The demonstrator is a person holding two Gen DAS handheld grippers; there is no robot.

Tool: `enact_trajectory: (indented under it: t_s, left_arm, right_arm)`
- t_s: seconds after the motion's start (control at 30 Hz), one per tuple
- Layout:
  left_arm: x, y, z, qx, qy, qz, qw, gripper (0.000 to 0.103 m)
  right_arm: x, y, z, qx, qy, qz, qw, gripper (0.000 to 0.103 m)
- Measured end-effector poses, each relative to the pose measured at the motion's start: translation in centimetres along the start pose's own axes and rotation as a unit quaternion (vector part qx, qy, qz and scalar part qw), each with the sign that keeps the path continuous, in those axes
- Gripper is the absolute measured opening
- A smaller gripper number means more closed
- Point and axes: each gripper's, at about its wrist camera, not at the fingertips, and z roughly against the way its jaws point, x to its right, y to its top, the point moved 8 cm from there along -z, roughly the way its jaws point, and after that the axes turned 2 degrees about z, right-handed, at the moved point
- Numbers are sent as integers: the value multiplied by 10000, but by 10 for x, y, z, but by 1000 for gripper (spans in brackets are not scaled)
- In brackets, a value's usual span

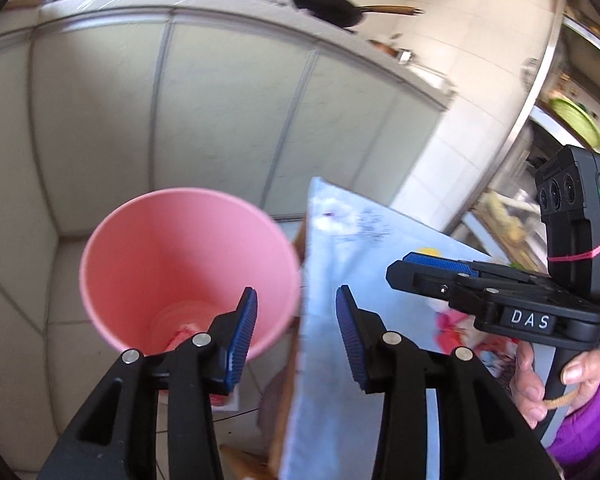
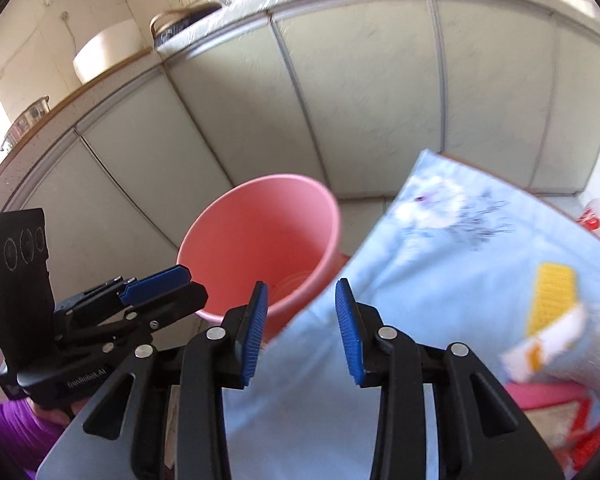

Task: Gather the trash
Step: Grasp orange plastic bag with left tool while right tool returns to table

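Note:
A pink plastic bin stands on the tiled floor beside a table covered with a light blue cloth. Something pinkish lies at its bottom. My left gripper is open and empty, above the bin's right rim and the table edge. My right gripper is open and empty, over the cloth's edge just right of the bin. The right gripper also shows in the left wrist view, and the left one in the right wrist view. A yellow and white wrapper lies on the cloth at the right.
Grey-green cabinet doors under a counter stand behind the bin. Black pans sit on the counter. A red and white object is at the table's far right. Colourful items lie on the cloth near the right gripper.

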Motion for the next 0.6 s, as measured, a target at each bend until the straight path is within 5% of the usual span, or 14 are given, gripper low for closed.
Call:
enact_trajectory:
  t_s: [0.33,0.6]
  left_arm:
    - [90,-29,8,-178,-762,-1042,9915,43]
    - [155,-69,5,-653,-1731,-1799,9661,43]
  right_arm:
    - [53,-37,94,367,-797,-70,9961,37]
    - [102,-99,152,465,-1327,-608,9882,37]
